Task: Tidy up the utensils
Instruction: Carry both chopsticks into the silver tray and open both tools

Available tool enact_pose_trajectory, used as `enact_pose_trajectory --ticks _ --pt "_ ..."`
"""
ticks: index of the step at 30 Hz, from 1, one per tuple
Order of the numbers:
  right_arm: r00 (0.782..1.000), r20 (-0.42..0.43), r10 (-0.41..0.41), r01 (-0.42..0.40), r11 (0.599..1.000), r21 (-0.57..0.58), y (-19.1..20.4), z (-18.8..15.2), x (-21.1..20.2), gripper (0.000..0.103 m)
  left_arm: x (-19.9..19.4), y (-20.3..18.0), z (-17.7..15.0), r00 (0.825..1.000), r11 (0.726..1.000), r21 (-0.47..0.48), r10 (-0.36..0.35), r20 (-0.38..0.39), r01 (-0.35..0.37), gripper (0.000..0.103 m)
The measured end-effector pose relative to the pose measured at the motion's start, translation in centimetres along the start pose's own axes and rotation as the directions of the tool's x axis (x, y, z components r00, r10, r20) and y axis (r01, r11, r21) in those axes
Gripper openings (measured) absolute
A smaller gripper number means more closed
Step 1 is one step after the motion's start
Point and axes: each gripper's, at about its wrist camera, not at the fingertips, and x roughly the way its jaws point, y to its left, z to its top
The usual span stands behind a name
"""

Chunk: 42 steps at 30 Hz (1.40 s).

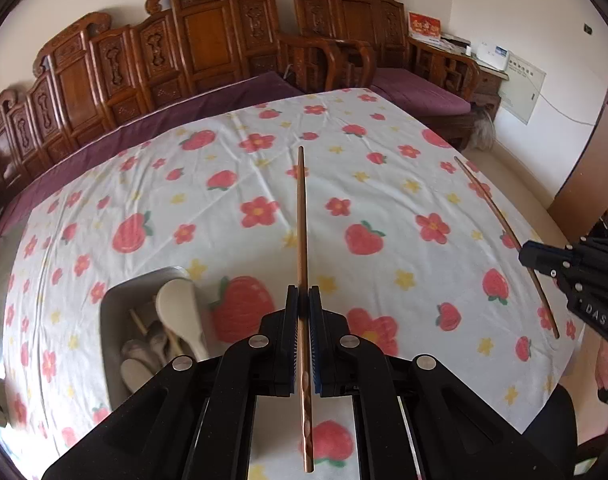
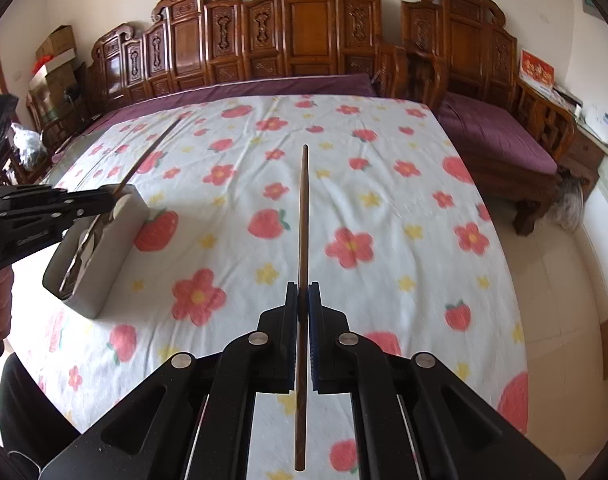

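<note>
My left gripper (image 1: 302,294) is shut on a wooden chopstick (image 1: 302,220) that points forward above the table. My right gripper (image 2: 302,290) is shut on a second wooden chopstick (image 2: 304,208), also pointing forward. A grey utensil box (image 1: 112,304) sits at the lower left of the left gripper; it holds a white rice spoon (image 1: 182,312), metal spoons and a wooden stick. In the right wrist view the box (image 2: 120,236) lies to the left, with the left gripper (image 2: 108,198) above it. The right gripper (image 1: 531,258) and its chopstick (image 1: 483,196) show at the right of the left wrist view.
A floral strawberry tablecloth (image 1: 232,184) covers the table. A carved wooden bench with purple cushions (image 2: 296,84) runs along the far edge, and a wooden armchair (image 2: 495,136) stands at the right. The table edge drops to a tiled floor (image 2: 559,300) on the right.
</note>
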Motion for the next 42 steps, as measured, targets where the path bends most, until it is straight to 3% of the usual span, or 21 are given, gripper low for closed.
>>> enact_pose_trajectory --ticks 12,24,42 --pt "0.997 -0.006 0.083 -0.083 0.993 -0.08 7.4 2.6 1.5 0.006 -1.4 8.4 -2.9 0.997 0.99 -0.126 0.064 0.04 -0.058 0.005" --pt "0.979 -0.047 0.197 -0.201 0.972 -0.119 14.4 3.2 3.4 0.006 0.2 13.1 -5.8 0.994 0.97 -0.226 0.1 0.036 -0.089 0.005" --pt "0.968 -0.059 0.245 -0.252 0.955 -0.156 20.4 4.9 5.3 0.006 1.1 14.1 -8.7 0.999 0.964 -0.26 0.051 -0.008 -0.051 0.005"
